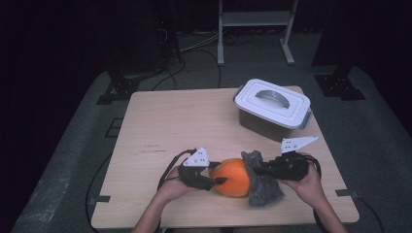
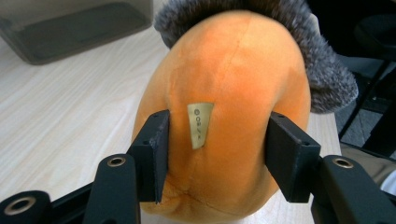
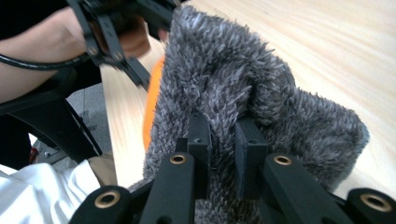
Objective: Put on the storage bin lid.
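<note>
Item: orange plush toy [image 1: 234, 176] with grey furry cap [image 1: 261, 180], lying at the lower centre of the counter [image 1: 160, 121]. Long axis ran left-right, capped end toward frame right. Left gripper [image 1: 217, 174] fingers clamped the orange body; right gripper [image 1: 256, 169] fingers pinched the cap narrowly. Judged status: both grips secured, cap not yet separated. Lidded box [image 1: 272, 108] upper right, closed.

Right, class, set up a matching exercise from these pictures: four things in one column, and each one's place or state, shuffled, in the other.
1 left gripper
2 right gripper
3 storage box
4 small label

A lid on, far side of the table
B pinching the grey fur
C clamped on the orange plush
D sewn on the orange plush

Pairs: 1-C, 2-B, 3-A, 4-D
</note>
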